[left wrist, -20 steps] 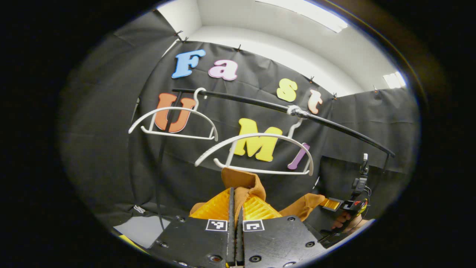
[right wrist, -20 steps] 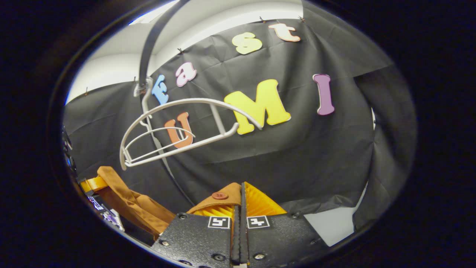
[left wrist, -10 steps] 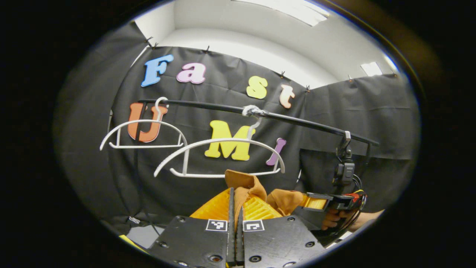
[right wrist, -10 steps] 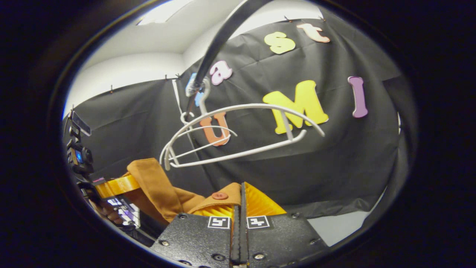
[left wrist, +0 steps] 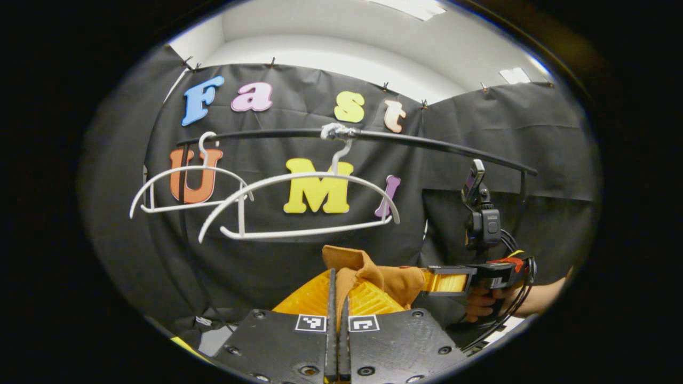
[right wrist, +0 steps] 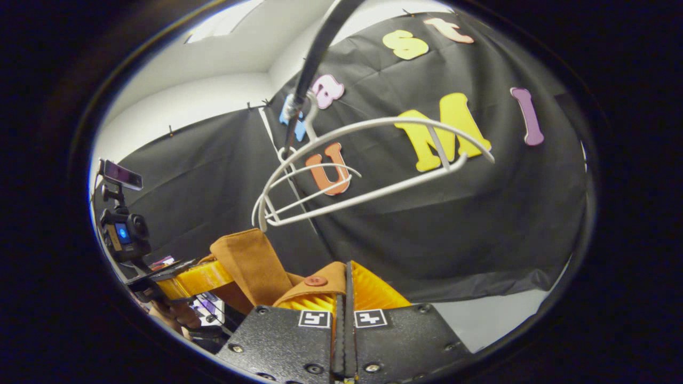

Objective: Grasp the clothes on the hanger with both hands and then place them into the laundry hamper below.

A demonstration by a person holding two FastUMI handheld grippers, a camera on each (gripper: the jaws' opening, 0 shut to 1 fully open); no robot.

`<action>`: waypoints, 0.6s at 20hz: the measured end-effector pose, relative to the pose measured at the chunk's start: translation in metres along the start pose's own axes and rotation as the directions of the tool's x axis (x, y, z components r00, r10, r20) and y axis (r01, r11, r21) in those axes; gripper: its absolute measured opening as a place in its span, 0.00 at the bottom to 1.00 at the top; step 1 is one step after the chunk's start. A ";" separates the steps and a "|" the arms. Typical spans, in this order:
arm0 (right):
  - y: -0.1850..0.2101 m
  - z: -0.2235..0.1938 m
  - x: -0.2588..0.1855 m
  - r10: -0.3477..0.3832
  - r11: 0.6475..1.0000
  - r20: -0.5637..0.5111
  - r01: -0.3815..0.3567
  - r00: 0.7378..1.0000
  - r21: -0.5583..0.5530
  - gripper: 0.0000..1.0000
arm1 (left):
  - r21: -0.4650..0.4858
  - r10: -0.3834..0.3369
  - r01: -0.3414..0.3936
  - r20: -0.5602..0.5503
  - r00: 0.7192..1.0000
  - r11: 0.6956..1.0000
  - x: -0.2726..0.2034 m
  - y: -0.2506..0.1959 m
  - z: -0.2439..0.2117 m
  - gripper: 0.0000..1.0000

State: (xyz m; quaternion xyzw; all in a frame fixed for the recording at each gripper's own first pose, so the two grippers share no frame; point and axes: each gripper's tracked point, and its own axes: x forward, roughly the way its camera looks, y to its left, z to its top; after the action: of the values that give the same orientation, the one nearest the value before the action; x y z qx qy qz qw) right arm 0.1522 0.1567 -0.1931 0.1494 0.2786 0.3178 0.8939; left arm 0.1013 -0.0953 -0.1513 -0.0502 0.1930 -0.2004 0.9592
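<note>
Both tools are clamped on the brown garment (left wrist: 397, 280): the left tool (left wrist: 337, 290) pinches one fold, the right tool (right wrist: 346, 290) grips the buttoned edge. The cloth spans between them, just below the bare white hanger (left wrist: 299, 205); the hamper presumably lies beneath.

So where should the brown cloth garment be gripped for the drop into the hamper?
As held now: the left gripper and right gripper each pinch a folded upper edge of the brown cloth garment from below, one near its button, clear of the white plastic hanger.
</note>
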 end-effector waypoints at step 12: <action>-0.087 -0.133 0.039 -0.117 0.991 -0.303 0.132 0.946 0.028 0.04 | -0.122 0.071 -0.116 -0.323 0.944 0.986 0.023 0.020 -0.150 0.01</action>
State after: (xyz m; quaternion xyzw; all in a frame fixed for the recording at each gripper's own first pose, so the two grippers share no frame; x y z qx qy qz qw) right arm 0.1406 0.1287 -0.3535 0.1029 0.4277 0.2729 0.8556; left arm 0.0694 -0.0888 -0.3009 -0.0749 0.3607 -0.1458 0.9182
